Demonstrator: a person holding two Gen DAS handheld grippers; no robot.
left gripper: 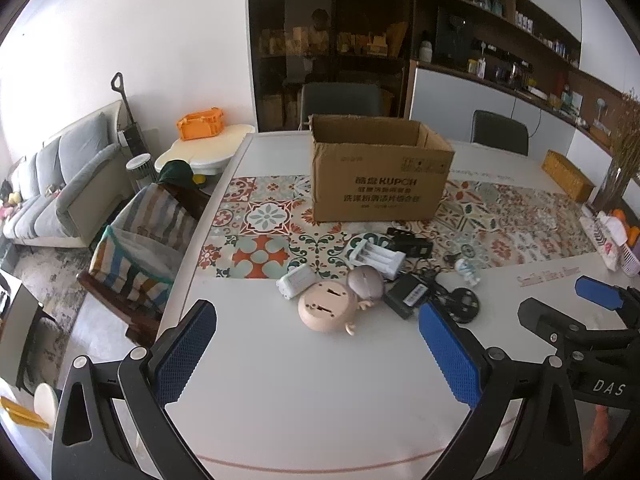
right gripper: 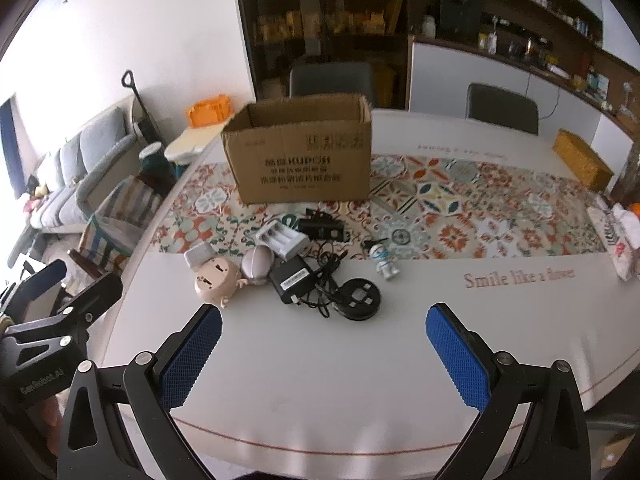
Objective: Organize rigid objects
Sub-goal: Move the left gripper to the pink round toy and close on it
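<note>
An open cardboard box (left gripper: 378, 172) (right gripper: 302, 152) stands on the patterned runner. In front of it lies a cluster: a pink round device (left gripper: 326, 307) (right gripper: 214, 282), a grey round object (left gripper: 365, 282) (right gripper: 258, 264), a white battery charger (left gripper: 378, 258) (right gripper: 282, 238), a small white block (left gripper: 296, 283) (right gripper: 199, 253), a black power adapter with cable (left gripper: 410, 294) (right gripper: 292, 278), a black round disc (left gripper: 464, 304) (right gripper: 360, 298), a black holder (left gripper: 410, 242) (right gripper: 324, 228) and a small white-blue figurine (left gripper: 467, 270) (right gripper: 386, 264). My left gripper (left gripper: 316, 350) and right gripper (right gripper: 324, 350) are both open and empty, near the table's front edge.
The white table (right gripper: 360, 380) carries a yellow woven box (right gripper: 582, 162) and packets (right gripper: 622, 240) at the right. Chairs stand behind the table; a striped-cushion chair (left gripper: 140, 248) stands at its left. A sofa (left gripper: 52, 188) stands further left.
</note>
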